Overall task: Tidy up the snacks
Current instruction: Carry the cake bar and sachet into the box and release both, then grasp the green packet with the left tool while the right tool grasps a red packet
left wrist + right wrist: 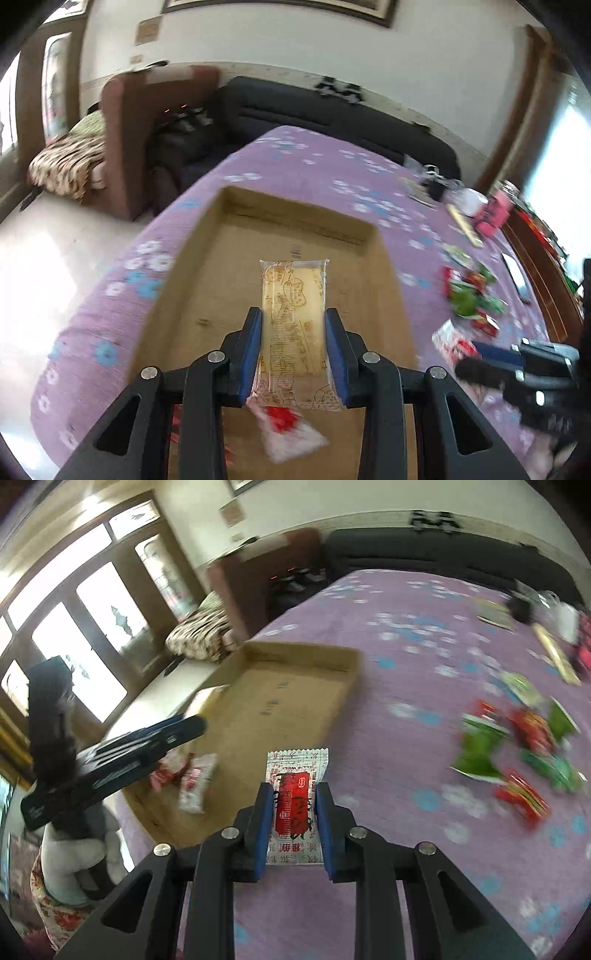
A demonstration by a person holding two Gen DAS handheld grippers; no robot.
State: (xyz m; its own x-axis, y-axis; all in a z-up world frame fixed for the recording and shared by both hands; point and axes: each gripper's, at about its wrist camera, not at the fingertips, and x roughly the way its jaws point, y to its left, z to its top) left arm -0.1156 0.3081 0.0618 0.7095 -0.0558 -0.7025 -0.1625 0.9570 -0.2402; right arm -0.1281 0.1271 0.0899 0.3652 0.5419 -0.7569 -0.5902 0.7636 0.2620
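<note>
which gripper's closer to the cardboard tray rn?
Left. The left gripper holds a yellow cracker pack directly over the cardboard tray; the right gripper, clamping a red-and-white snack packet, is beside it, over the purple tablecloth.

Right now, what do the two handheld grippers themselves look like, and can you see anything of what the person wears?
Both match: the left gripper and right gripper have black angular linkage arms with round silver pivot pins and flat blue pads on the fingers. From the right wrist view, the left gripper's body is a black block. No cables or clear markings show. Near the floor there is pale and floral fabric, too unclear to call clothing.
</note>
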